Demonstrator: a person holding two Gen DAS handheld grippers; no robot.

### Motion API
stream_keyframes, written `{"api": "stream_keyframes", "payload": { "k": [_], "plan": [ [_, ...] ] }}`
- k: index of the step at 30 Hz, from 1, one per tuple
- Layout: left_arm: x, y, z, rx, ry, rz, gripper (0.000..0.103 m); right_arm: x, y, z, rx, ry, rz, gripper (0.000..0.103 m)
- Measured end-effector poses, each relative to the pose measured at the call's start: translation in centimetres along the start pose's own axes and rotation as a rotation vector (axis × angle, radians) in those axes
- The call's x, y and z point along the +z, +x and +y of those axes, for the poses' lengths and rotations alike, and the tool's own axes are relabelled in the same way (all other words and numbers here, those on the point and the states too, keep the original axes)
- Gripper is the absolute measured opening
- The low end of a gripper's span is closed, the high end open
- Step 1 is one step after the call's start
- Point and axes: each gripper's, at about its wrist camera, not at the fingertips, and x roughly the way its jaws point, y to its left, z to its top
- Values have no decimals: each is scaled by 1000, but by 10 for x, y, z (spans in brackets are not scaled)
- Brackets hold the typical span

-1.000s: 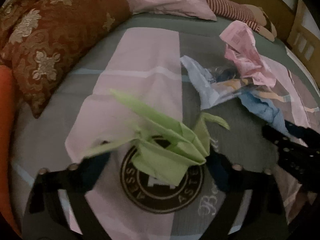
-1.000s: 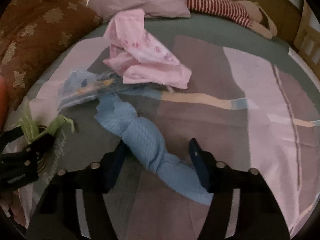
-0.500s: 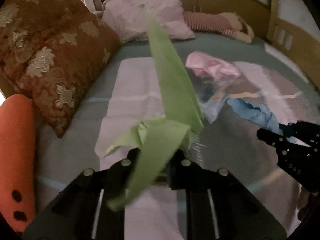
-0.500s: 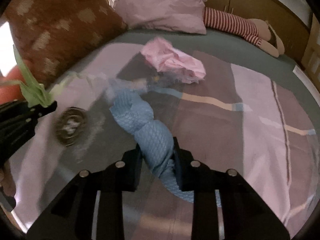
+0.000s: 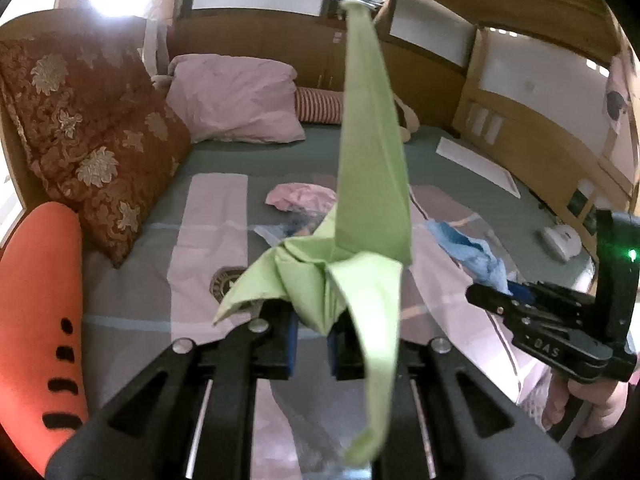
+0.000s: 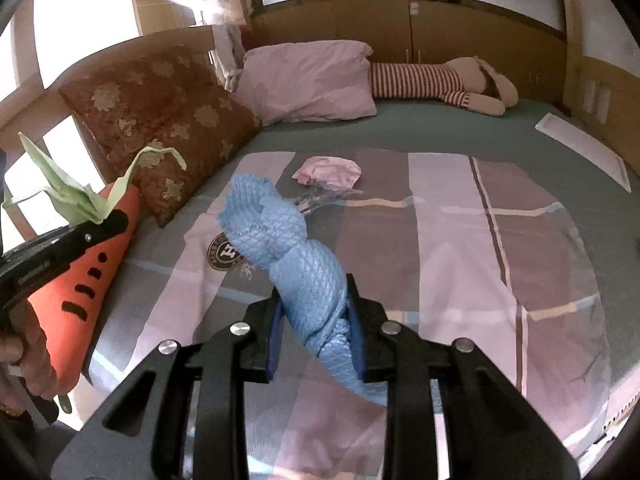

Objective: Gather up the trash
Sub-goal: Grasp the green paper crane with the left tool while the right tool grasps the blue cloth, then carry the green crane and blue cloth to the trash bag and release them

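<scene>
Left gripper [image 5: 311, 344]: clamped on the green paper crane [image 5: 344, 268], which sits between its blue pads with one long wing standing straight up and another hanging down in front of the fingers. Its jaws have just been closing onto the paper.
Right gripper [image 6: 314, 340]: pinched on the blue cloth [image 6: 296, 264], a twisted, waffle-textured bundle that rises from between the pads and curls over at the top; a tail of it hangs below the fingers.
Crane and cloth: both held clear above the bed [image 6: 460, 136], not touching the cover.
Trash on the bed: pink crumpled paper [image 6: 328, 170] lies on the striped bedspread [image 6: 448, 248], with a clear plastic wrapper [image 6: 320, 196] just in front of it, touching or nearly so.
Bedspread: a round dark logo [image 6: 226, 254] shows on a pale stripe, left of the blue cloth.
Surroundings: brown floral cushion [image 6: 160, 120] and orange carrot cushion [image 6: 86, 292] along the left edge, pink pillow [image 6: 308, 80] and striped plush toy [image 6: 436, 84] at the far end.
Hands: the hand [image 6: 28, 352] gripping the left tool's handle is at the left edge of the right view; the other hand [image 5: 600, 408] is at the lower right of the left view.
</scene>
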Motion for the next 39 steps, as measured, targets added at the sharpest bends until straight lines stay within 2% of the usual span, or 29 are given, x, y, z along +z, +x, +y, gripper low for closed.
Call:
{"api": "stream_keyframes", "payload": {
  "k": [5,9,27,30,33,35,39],
  "plan": [
    [-16,10,-7,25,11,30,12,-3,15,-3,-15,-6,33,28],
    [-21,24,-8,73,59,44,12,-3,25,-5,-13,4,57,28],
    [-20,35,3,86,16,73,12,-3,21,0,-13,-16,54,28],
    [-20,37,0,78,23,78,12,-2,-9,-15,-27,19,-6,28],
    [-24,42,-12,42,59,87,12,-19,-59,-47,-31,88,-71,28],
    [-27,43,-26,7,96,92,12,-42,-94,-70,-89,100,-91,28],
    [-36,39,-76,-136,192,121,12,-112,-171,-140,-255,211,-94,28]
  ]
}}
